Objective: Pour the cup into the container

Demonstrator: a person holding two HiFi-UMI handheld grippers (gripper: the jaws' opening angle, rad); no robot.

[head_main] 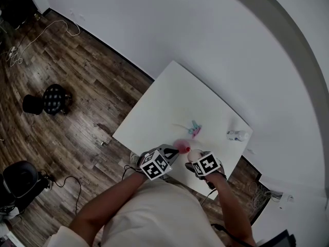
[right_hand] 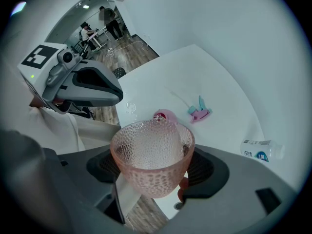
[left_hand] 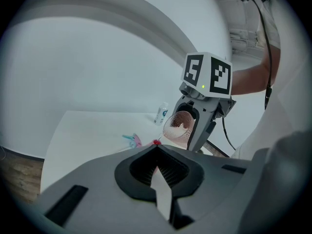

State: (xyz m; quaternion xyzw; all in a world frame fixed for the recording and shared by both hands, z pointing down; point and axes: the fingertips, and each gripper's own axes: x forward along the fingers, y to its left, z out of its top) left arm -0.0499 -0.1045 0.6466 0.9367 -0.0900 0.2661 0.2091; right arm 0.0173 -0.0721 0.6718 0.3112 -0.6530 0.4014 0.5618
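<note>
Cup [right_hand: 150, 152], gripped by the wide-spread right claw [right_hand: 154, 168], tilts mouth-down toward the container [right_hand: 165, 115]; left claw [left_hand: 156, 149] closed.

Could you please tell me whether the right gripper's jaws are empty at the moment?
No, the right gripper holds a pink dimpled cup between its jaws, as the right gripper view shows.

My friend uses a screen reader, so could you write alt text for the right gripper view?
A pink dimpled glass cup sits clamped in the right tool, tipped above a small pink container on a white table. The left tool hovers at upper left; a small bottle lies at the right.
</note>
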